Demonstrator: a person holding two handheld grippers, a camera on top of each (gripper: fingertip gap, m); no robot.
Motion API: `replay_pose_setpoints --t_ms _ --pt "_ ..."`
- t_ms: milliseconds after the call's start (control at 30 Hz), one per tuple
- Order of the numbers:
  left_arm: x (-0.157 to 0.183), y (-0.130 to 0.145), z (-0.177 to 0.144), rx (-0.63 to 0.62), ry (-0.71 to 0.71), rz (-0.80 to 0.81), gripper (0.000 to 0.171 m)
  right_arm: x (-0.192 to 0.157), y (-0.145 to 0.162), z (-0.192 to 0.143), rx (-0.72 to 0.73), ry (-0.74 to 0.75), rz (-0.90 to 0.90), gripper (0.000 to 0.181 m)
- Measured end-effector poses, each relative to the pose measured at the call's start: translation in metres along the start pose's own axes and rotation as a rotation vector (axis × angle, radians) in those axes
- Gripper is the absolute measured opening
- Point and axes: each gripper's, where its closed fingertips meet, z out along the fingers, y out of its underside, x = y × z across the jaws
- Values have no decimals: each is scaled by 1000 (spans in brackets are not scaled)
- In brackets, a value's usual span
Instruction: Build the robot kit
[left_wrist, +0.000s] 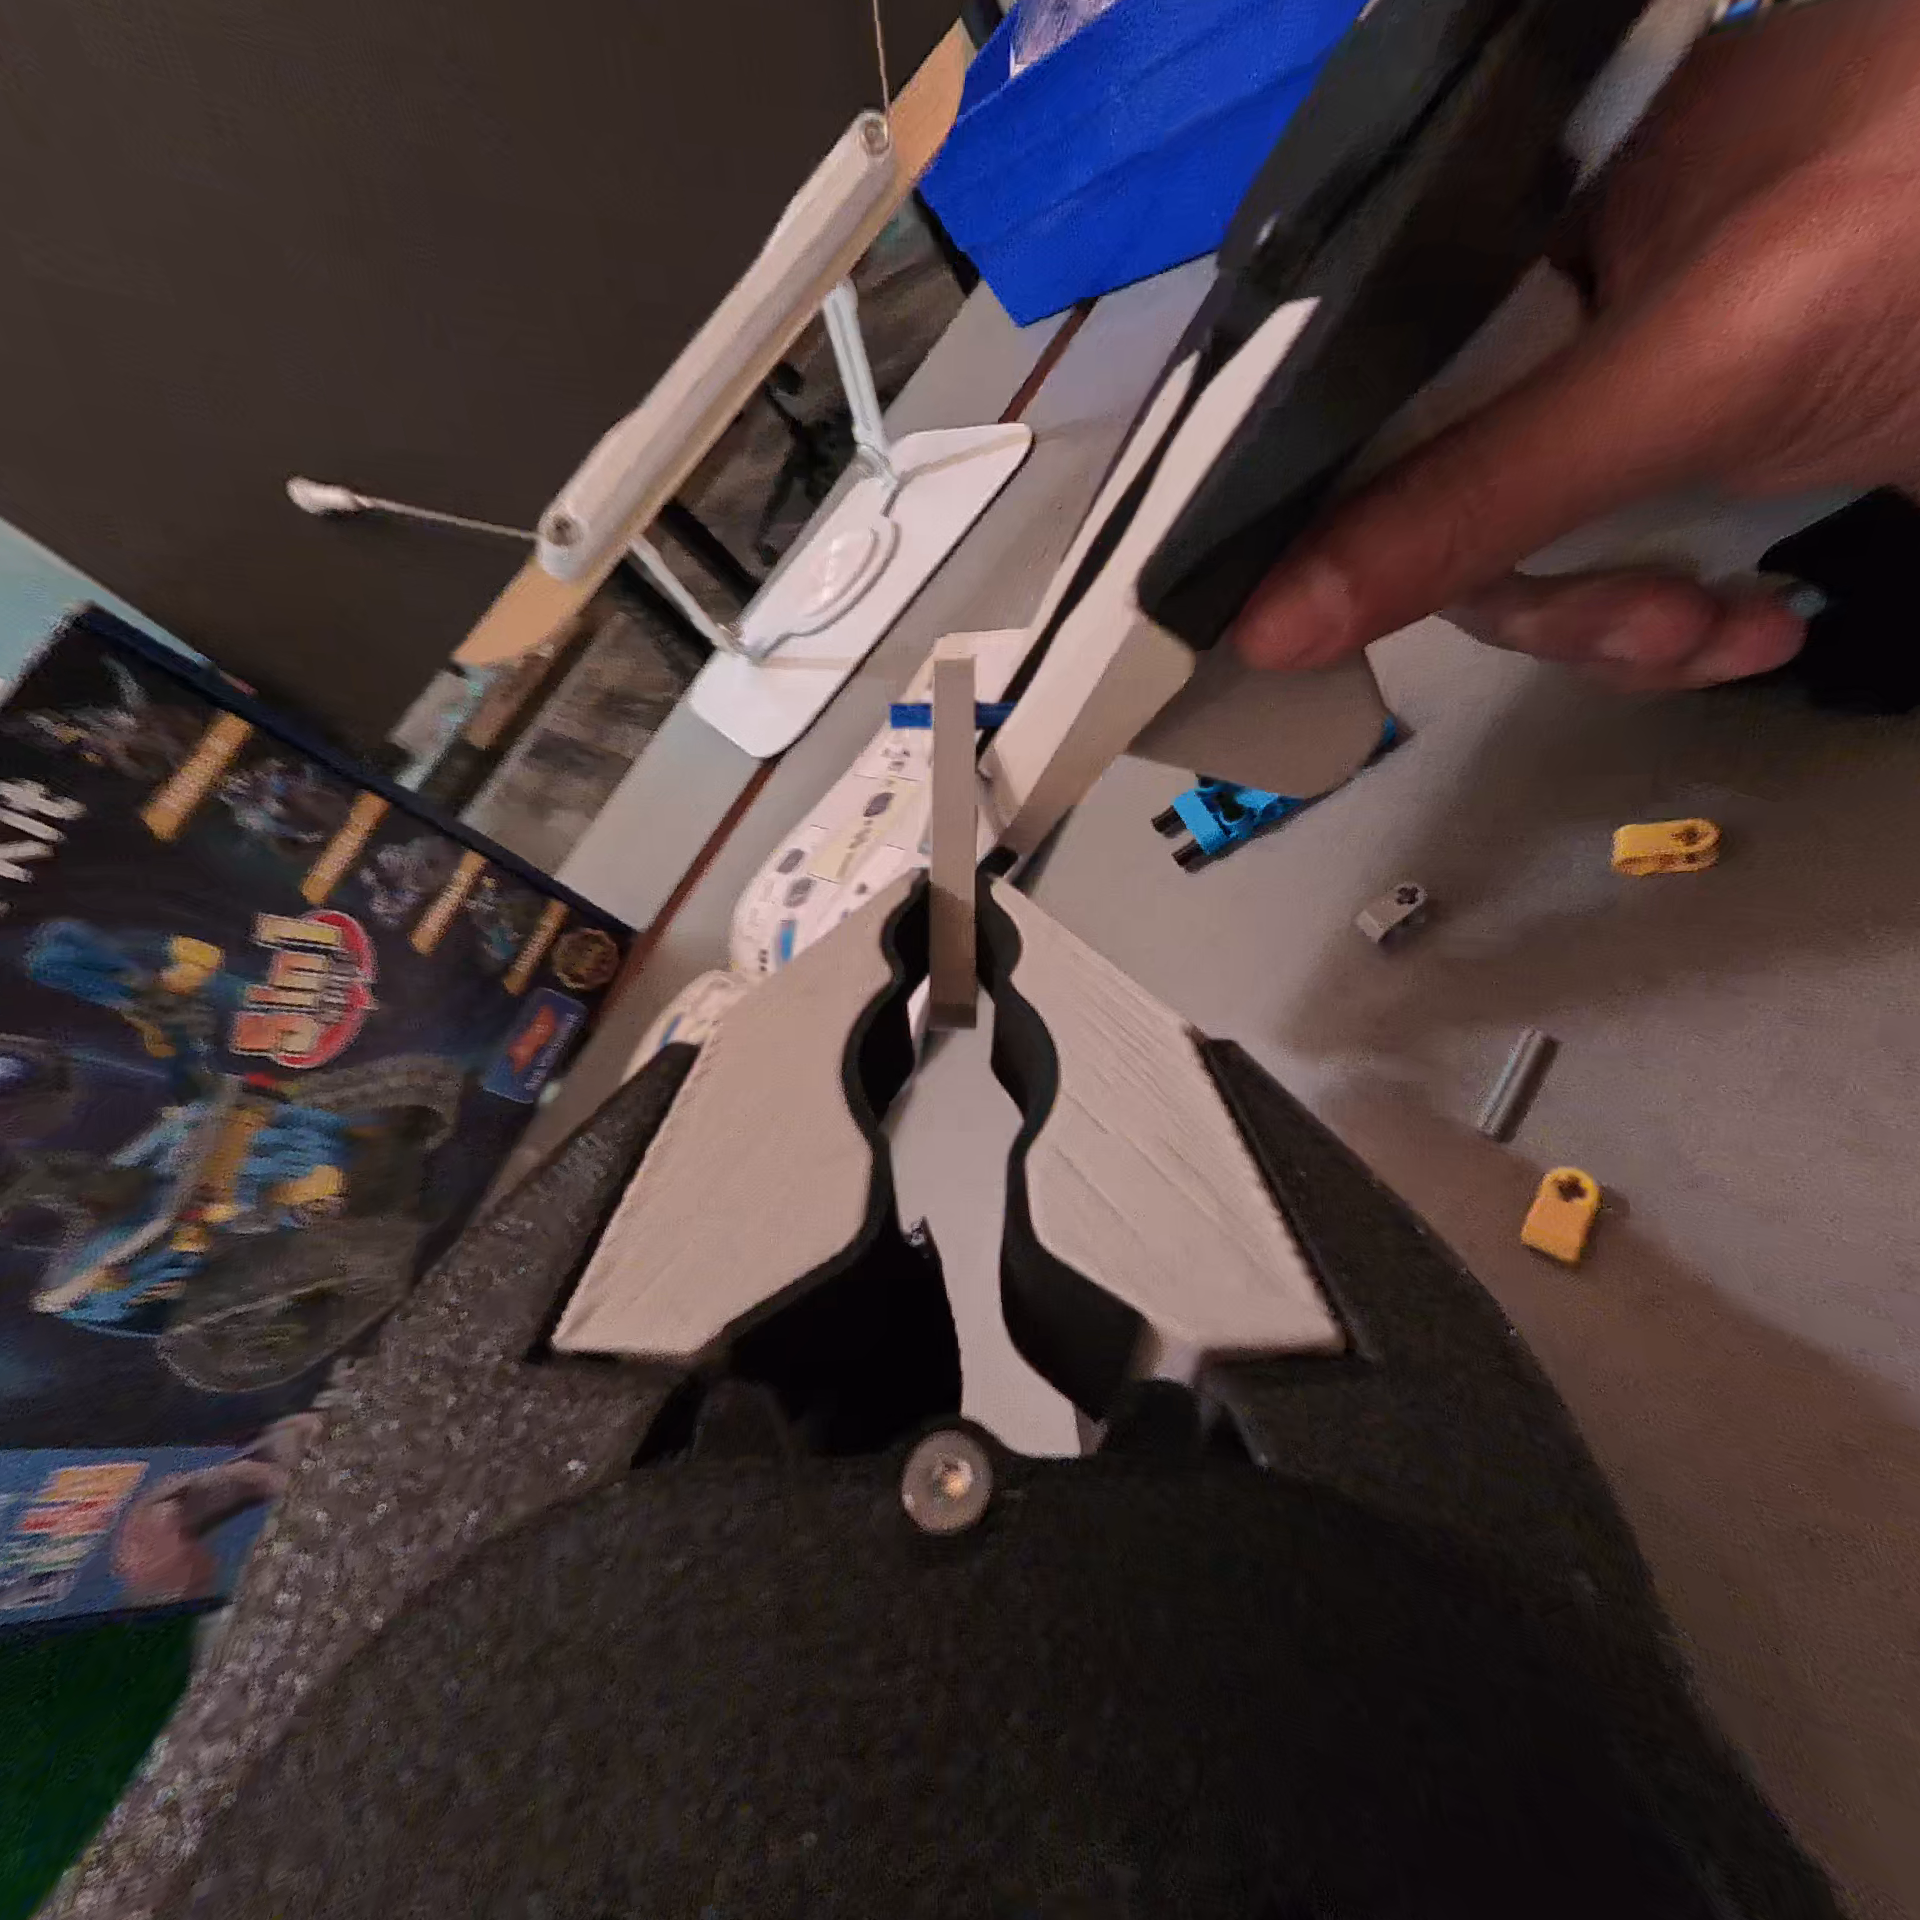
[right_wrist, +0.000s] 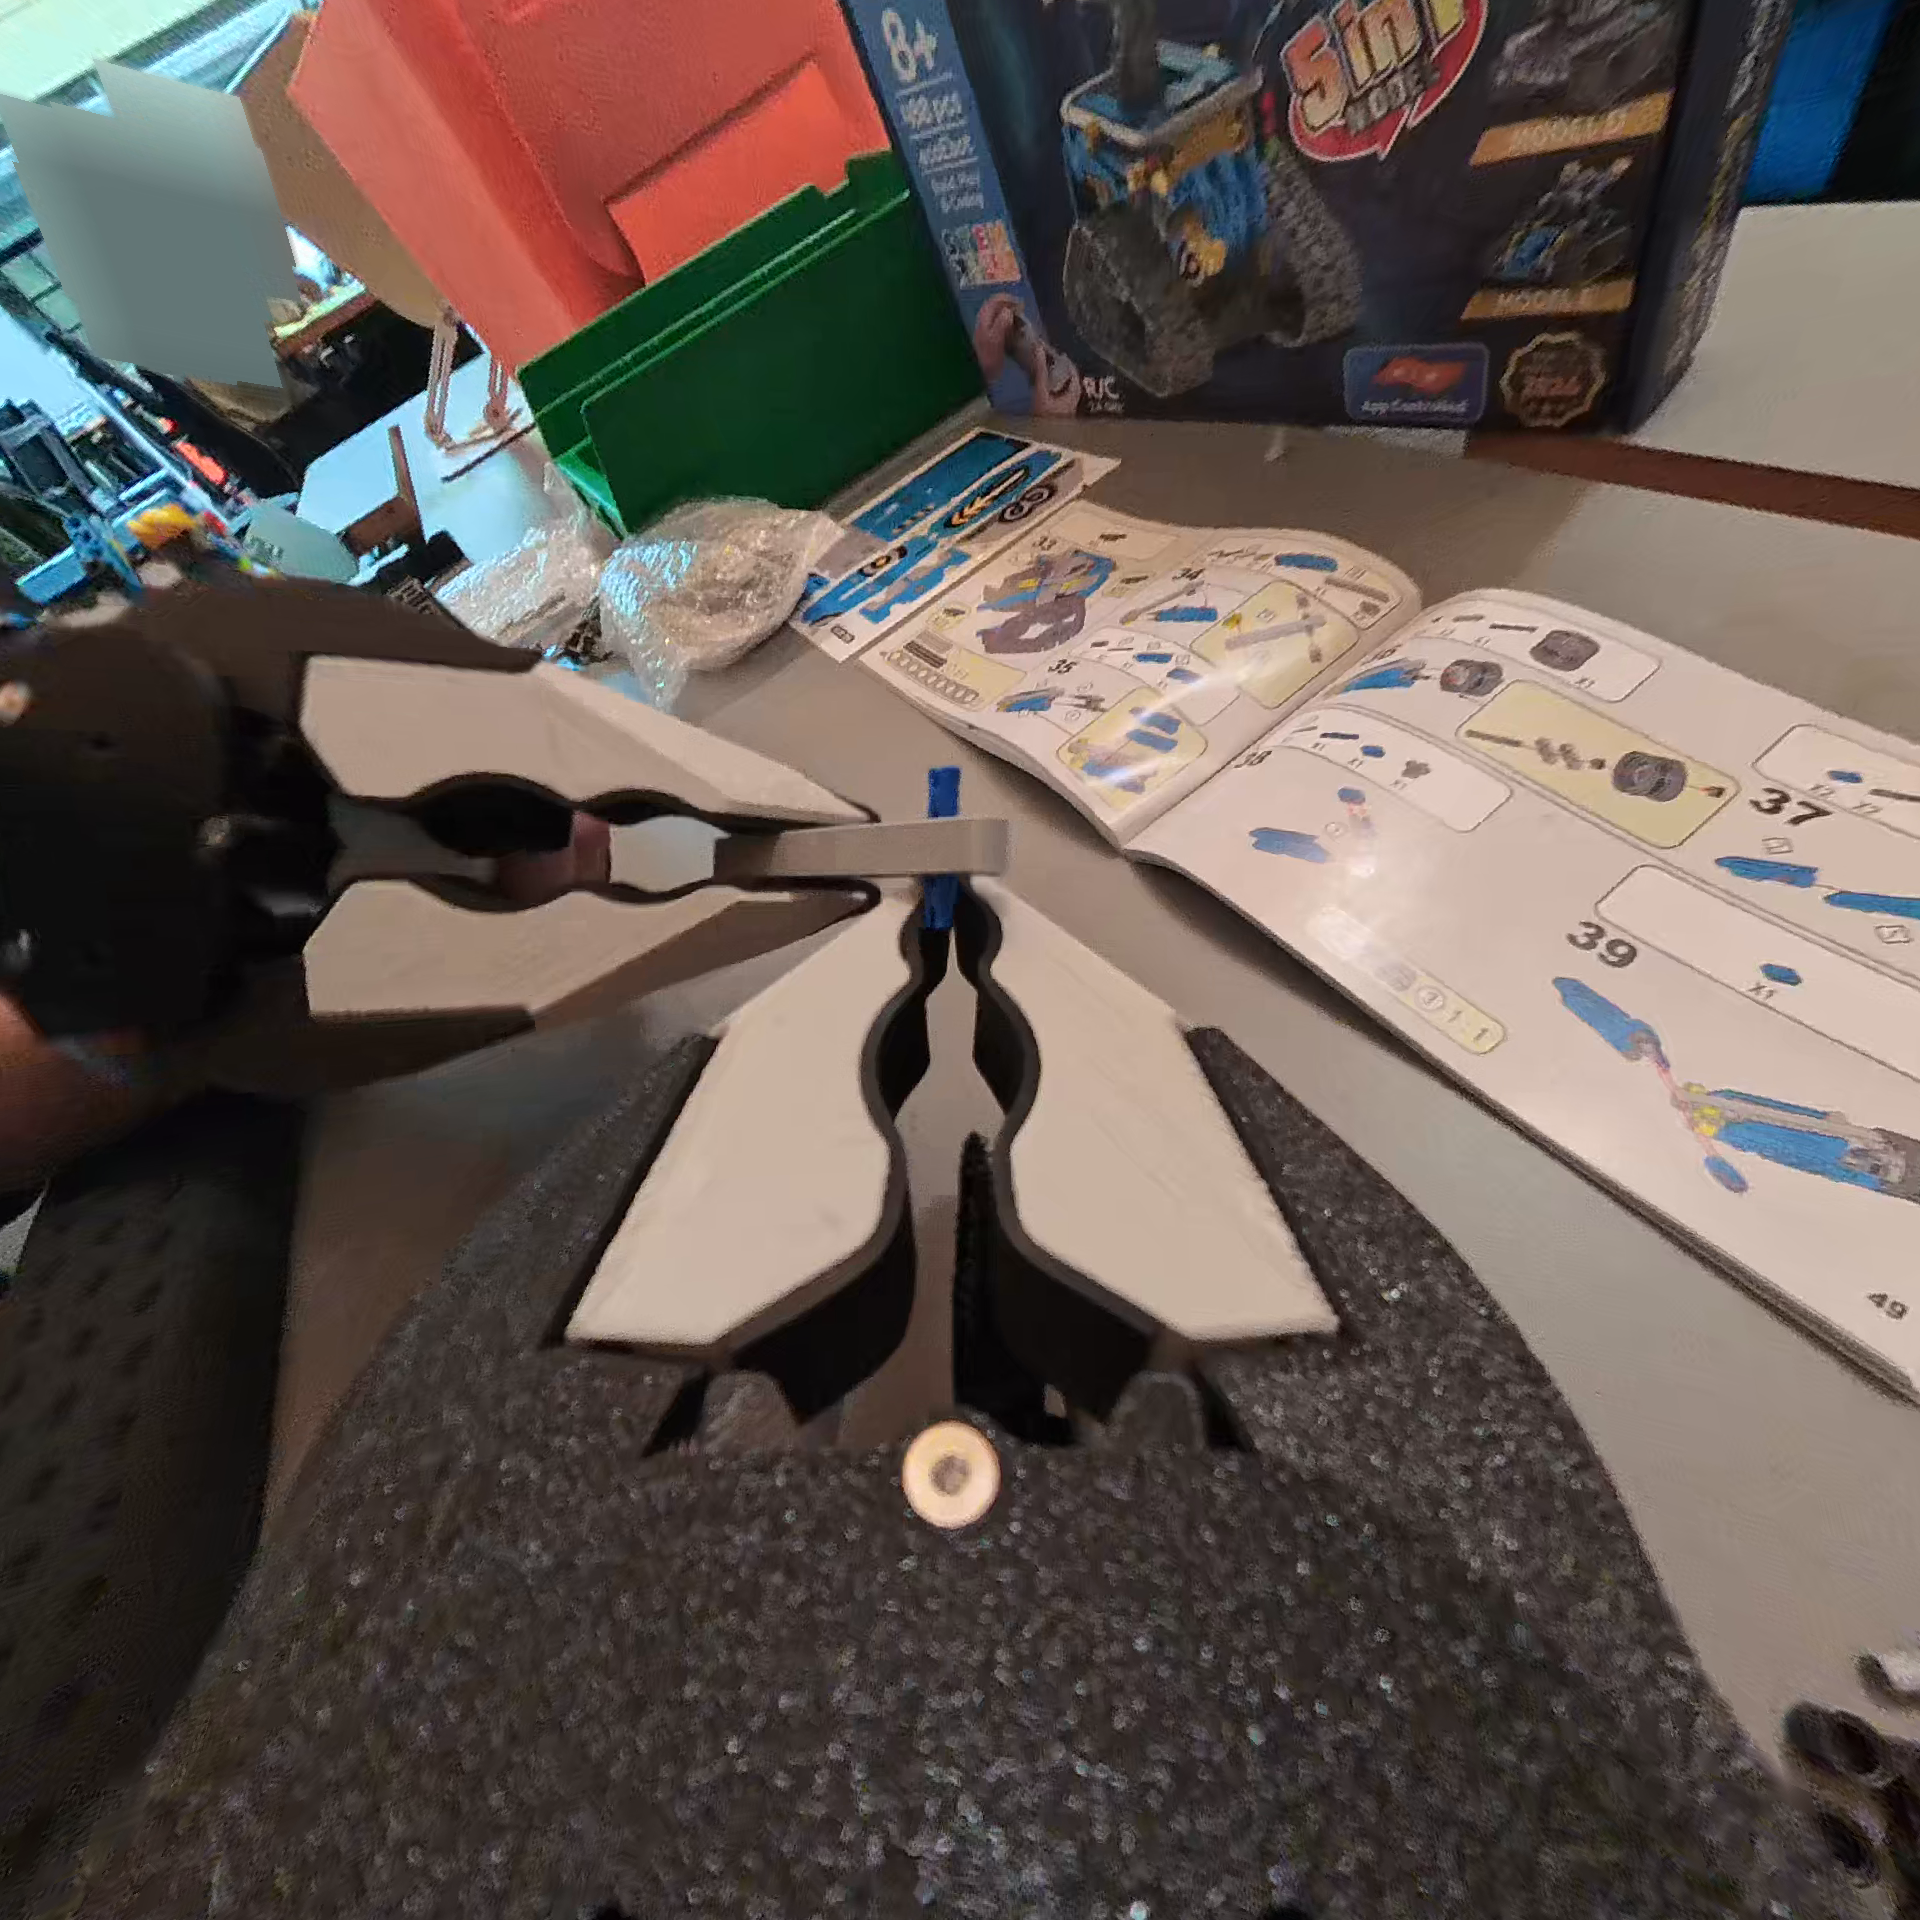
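Note:
My left gripper (left_wrist: 951, 920) is shut on a flat grey beam (left_wrist: 954, 831), which sticks out past its tips. My right gripper (right_wrist: 940, 920) is shut on a small blue pin (right_wrist: 941, 795). The pin crosses the grey beam (right_wrist: 883, 844) near its free end; I cannot tell whether it sits in a hole. The left gripper (right_wrist: 868, 860) comes in from the left in the right wrist view. In the left wrist view the right gripper (left_wrist: 992, 753), held by a hand (left_wrist: 1714, 416), reaches in from the upper right, and the blue pin (left_wrist: 925, 715) shows behind the beam.
Loose parts lie on the grey table: two yellow connectors (left_wrist: 1662, 847) (left_wrist: 1558, 1214), a grey axle (left_wrist: 1515, 1081), a small grey piece (left_wrist: 1392, 912), a blue piece (left_wrist: 1231, 816). An open instruction booklet (right_wrist: 1351, 831), sticker sheet (right_wrist: 935, 520), toy box (right_wrist: 1351, 208), green bin (right_wrist: 748, 395) and plastic bags (right_wrist: 707, 592) stand behind. The grippers are tip to tip, or close to it. From either gripper's tips it is about 10 centimetres to the small grey piece (left_wrist: 1392, 912).

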Motion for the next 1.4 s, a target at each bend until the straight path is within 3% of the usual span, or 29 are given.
replay_pose_setpoints --t_ms 100,233,400,567,933,1133,1267,1400 --pt "-1 -1 -2 42 42 -57 7 -2 1 -2 -22 24 -99 0" --pt "-15 -9 -9 134 99 -292 7 -4 3 -3 -39 6 -130 0" --pt "-17 21 1 7 173 -462 7 -3 15 -8 -133 -24 -248 0" --pt "0 55 13 -173 199 -426 7 16 71 -9 -460 45 -551 0" --pt "5 58 14 -198 211 -395 7 16 87 -27 -577 3 -461 11" --pt "3 58 13 -194 216 -428 7 -1 75 -21 -528 11 -381 18" --pt "6 34 8 -76 279 -477 7 10 43 -15 -353 102 -320 18" --pt "6 12 2 38 266 -407 7 -3 11 -18 -139 -75 -38 29"
